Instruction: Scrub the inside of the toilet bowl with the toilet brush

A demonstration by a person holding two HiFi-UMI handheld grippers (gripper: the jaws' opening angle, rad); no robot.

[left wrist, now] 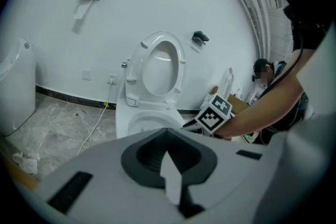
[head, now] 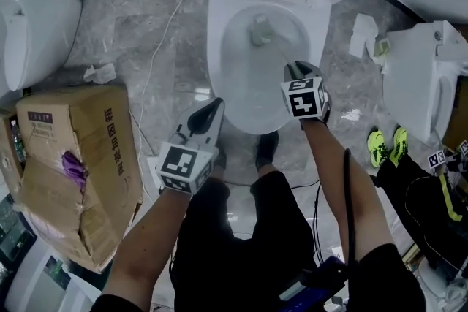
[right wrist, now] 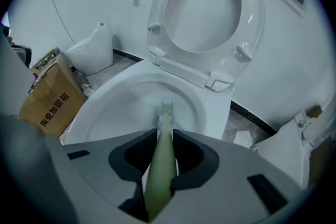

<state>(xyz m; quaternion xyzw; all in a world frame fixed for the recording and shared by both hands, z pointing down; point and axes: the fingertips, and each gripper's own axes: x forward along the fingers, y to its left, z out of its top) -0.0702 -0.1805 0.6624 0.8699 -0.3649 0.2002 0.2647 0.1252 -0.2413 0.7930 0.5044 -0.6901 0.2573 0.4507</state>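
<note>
— Where's the left hand-held gripper [head: 213, 108]?
— Centre-left of the head view, jaws together, nothing between them.
— And the right hand-held gripper [head: 295, 70]?
— Centre-right, higher up, forearm outstretched, jaws clamped on the toilet brush [right wrist: 160, 162] handle.

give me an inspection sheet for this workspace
surface: grey marbled floor
job's things: toilet, seat up; brush, head down in the bowl
clutter: box, crumpled paper, white scraps
grippers: left gripper shut, empty; right gripper shut on brush
cables: white cable on floor left of toilet; black cable by right arm
surroundings: second toilet at right, white fixture at left, another person at right
</note>
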